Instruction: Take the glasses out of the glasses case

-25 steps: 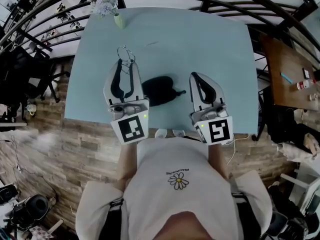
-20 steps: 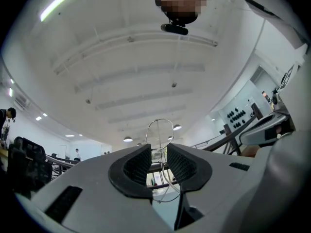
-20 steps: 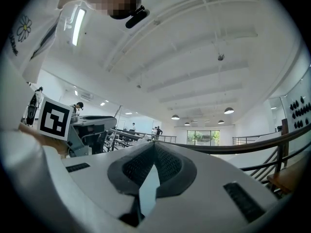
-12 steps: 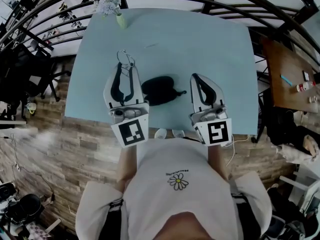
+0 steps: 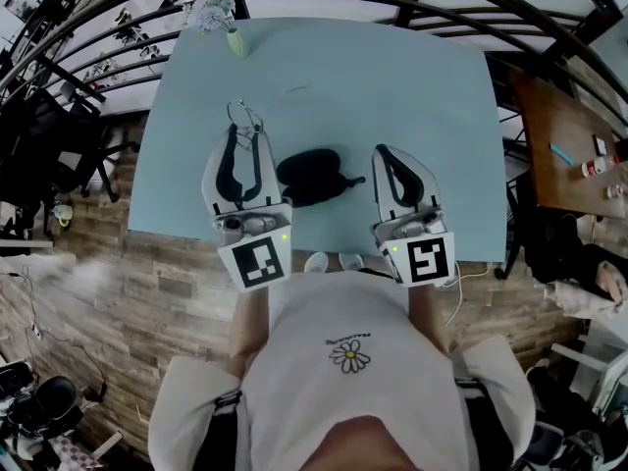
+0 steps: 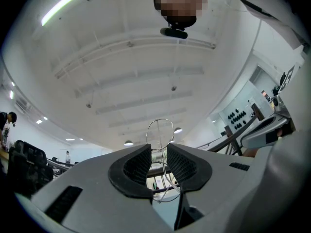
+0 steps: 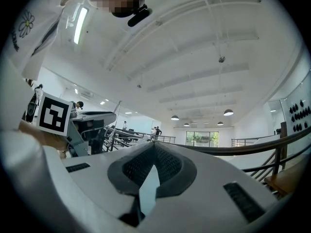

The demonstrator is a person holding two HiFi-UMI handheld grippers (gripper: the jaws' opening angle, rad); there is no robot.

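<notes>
One pair of glasses [image 5: 245, 116] sits pinched in our left gripper [image 5: 245, 131] — our right gripper [image 5: 385, 153], closed and empty, flanks the case [image 5: 312, 176].

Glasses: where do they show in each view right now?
Head view: glasses at the tip of the left tongs, up and left of the case.
Left gripper view: centre, glasses pinched between the jaws.
Right gripper view: not made out.
Shared landmark: left marker cube, far left in the right gripper view.

Black glasses case [image 5: 312, 177] on blue table [image 5: 392, 96]
</notes>
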